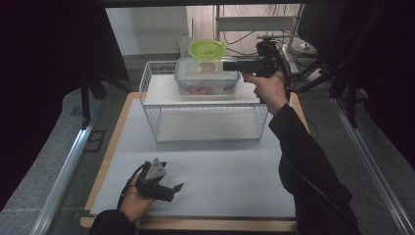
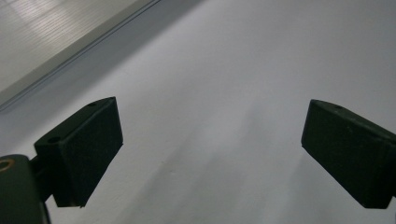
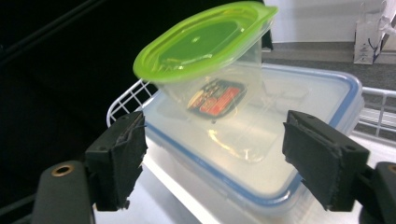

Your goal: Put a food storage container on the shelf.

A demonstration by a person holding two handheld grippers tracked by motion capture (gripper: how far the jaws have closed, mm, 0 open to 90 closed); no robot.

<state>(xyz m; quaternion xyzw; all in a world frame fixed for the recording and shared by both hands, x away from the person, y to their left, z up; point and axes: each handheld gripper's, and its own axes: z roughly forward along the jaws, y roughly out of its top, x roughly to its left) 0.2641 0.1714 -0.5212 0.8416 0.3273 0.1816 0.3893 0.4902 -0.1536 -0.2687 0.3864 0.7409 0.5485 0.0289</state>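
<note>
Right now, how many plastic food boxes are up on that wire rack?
2: a large clear box with a blue-rimmed lid on the white wire rack, and a small green-lidded tub standing on top of it.

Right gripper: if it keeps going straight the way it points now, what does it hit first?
Most likely the green-lidded clear tub standing on the blue-rimmed container. The right gripper has open jaws aimed at both; depth is hard to judge.

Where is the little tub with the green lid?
In the high view, the small clear plastic tub with the green lid stands on the larger clear blue-rimmed box, atop the white wire basket, just left of the right gripper.
</note>
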